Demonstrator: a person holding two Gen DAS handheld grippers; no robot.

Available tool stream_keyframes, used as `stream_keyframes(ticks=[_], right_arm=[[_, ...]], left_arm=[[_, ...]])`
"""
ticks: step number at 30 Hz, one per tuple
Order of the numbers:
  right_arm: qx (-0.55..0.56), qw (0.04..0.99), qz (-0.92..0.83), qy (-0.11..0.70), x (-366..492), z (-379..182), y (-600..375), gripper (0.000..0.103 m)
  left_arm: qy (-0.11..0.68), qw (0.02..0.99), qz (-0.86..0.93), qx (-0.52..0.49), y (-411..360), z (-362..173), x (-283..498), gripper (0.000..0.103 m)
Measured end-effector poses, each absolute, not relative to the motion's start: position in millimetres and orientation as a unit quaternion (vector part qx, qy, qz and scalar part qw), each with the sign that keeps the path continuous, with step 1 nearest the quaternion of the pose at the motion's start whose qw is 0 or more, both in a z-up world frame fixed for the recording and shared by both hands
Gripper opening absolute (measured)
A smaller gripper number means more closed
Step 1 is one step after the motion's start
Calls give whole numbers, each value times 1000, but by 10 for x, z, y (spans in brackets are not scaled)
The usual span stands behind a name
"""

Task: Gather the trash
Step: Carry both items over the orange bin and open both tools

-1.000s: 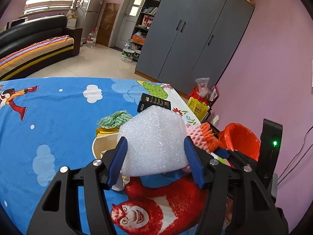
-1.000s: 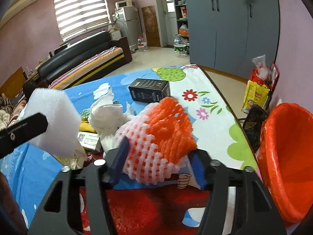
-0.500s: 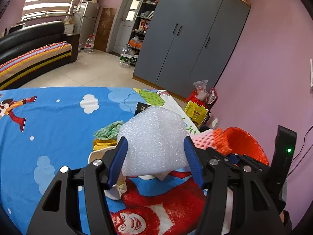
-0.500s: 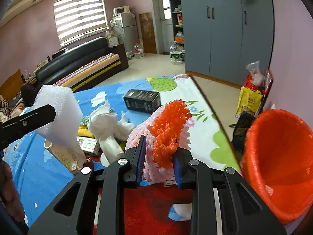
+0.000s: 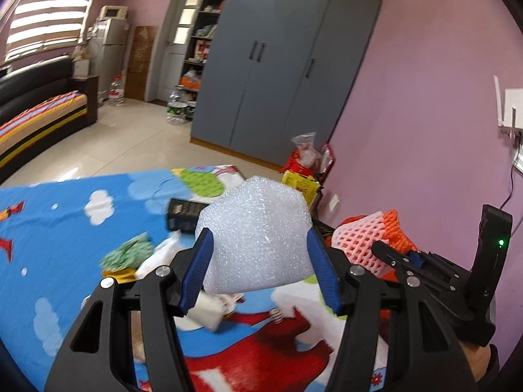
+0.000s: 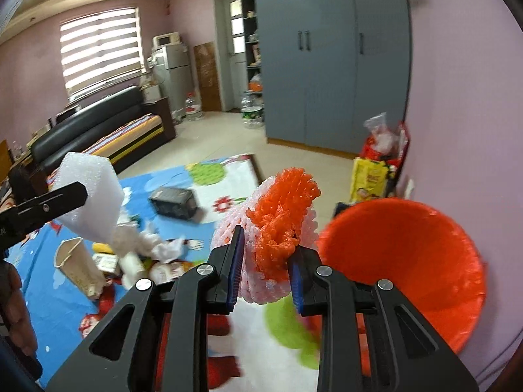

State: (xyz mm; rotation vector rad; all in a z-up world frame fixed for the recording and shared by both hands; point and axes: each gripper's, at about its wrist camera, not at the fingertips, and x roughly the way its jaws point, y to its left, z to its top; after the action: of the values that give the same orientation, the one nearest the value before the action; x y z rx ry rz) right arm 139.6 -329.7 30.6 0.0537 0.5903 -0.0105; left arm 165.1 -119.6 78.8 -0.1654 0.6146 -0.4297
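My left gripper is shut on a white foam block and holds it above the cartoon tablecloth; from the right wrist view the same block hangs at the left. My right gripper is shut on a squashed pink and orange foam net, lifted off the table just left of the orange-lined bin. The left wrist view shows the net and the right gripper at its right.
On the cloth lie a black box, crumpled white paper, a cream carton, a green wrapper and yellow scraps. The table's right edge borders the bin. Bags stand by the grey wardrobe.
The right gripper closed on the foam net and lifted it toward the bin. The left gripper rose with the foam block and swung right.
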Motion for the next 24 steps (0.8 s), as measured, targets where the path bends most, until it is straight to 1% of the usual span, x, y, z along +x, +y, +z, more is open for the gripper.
stream_keyframes(ticks=[14,24], right_arm=[[45,955,-97,275,1308,380,-4129,26],[45,946,-164,276,1265,374,-4553,26]], left_arm=[[310,904,-292,-47,-2163,846,1866,57],[329,879,-343,-41,-2742,754,1969,57]])
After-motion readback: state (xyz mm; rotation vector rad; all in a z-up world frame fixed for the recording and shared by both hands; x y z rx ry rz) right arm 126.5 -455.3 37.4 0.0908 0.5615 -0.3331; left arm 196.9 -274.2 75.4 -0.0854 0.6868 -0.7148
